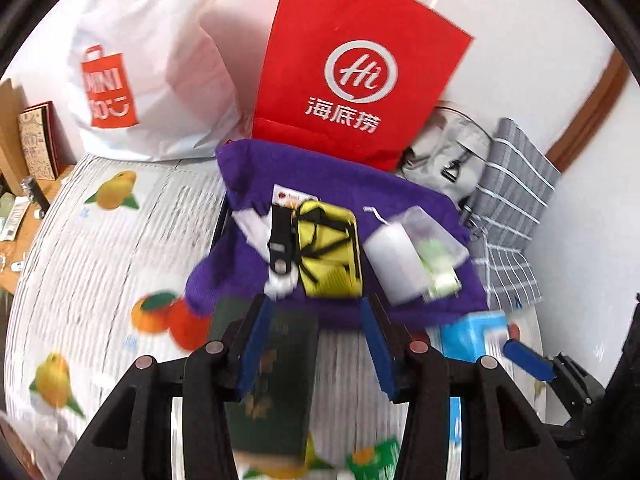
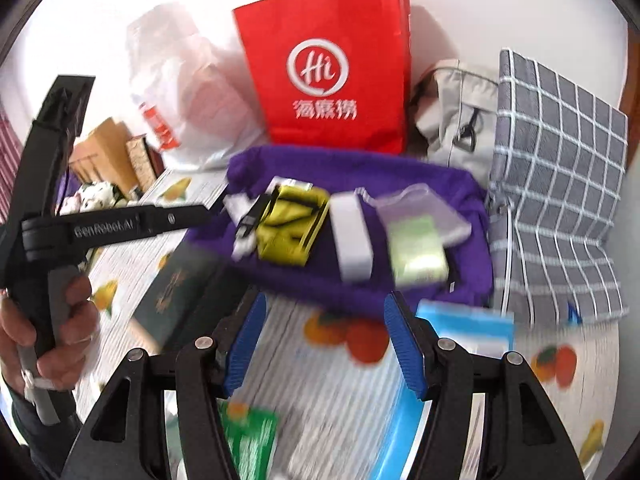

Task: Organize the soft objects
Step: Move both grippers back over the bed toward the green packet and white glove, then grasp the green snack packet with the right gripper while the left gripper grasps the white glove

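Note:
A purple towel (image 1: 420, 208) (image 2: 420, 184) lies on the fruit-print tablecloth (image 1: 108, 248) (image 2: 340, 392). On it lie a yellow pouch (image 1: 328, 252) (image 2: 292, 228), a white block (image 1: 394, 256) (image 2: 352, 236), a clear bag with a green pack (image 1: 436, 256) (image 2: 418, 252) and a black strap (image 1: 280, 240). My left gripper (image 1: 316, 344) is open just short of the towel, over a dark green box (image 1: 280, 384) (image 2: 176, 296). My right gripper (image 2: 324, 340) is open and empty above the cloth; its blue finger (image 1: 528, 360) shows in the left wrist view.
A red paper bag (image 1: 356, 64) (image 2: 332, 68), a white shopping bag (image 1: 148, 68) (image 2: 188, 92), a grey bag (image 1: 448, 152) (image 2: 456, 120) and a grey checked cushion (image 1: 516, 208) (image 2: 560, 184) stand behind the towel. A light blue pack (image 1: 472, 336) (image 2: 468, 328) lies at its right corner.

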A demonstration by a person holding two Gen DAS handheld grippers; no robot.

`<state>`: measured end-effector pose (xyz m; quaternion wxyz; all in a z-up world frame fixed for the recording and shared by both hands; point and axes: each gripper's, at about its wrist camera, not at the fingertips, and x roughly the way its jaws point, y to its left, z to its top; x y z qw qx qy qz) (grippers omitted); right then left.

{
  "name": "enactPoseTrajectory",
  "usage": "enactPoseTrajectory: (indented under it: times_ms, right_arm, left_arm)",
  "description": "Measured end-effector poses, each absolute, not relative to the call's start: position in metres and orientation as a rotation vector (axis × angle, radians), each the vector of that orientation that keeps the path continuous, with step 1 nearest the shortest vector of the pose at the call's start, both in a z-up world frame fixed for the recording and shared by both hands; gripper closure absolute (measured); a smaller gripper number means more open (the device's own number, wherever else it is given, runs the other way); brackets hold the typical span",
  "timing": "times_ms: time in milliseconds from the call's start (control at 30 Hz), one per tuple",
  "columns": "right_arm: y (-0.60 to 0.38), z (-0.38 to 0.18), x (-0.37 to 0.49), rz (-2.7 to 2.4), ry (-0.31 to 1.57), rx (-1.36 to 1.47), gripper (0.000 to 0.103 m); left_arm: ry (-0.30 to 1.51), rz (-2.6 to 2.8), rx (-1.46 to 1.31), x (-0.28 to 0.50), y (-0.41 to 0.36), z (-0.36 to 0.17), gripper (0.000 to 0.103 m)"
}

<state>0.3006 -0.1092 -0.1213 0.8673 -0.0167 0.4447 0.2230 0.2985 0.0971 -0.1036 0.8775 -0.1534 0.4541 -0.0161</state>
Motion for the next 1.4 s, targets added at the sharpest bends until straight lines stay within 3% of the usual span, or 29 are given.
enactPoseTrajectory:
  times_ms: [467,900,967,1067,1400]
  right_arm:
    - [-0.104,-0.171,0.184,0.481,0.991,-0.073,0.042]
    - [-0.075,-0.204,0.175,0.45,1.012,-0.126,0.043]
    - [-0.07,-0.211,0.177,0.438,1.017,-0.154,0.059]
    - [-0.066,-0.211,0.173,0.461,1.003,-0.165,0.073]
    - [-0.099,-0.18,0.153,0.44,0.927,-0.092,0.074]
  left_arm:
    - [0.969,-0.017,-0.322,0.193,0.101,-0.129,0.058]
    - [0.993,-0.038,-0.347,0.154,0.105,-0.153,0.058]
    - [1.002,-0.041,-0.356,0.152,0.107,-0.156,0.058]
    - [1.009,-0.032,-0.365,0.147,0.11,-0.158,0.058]
    - [1.044,-0.043,-0.361,0.139,0.097,-0.167,0.058]
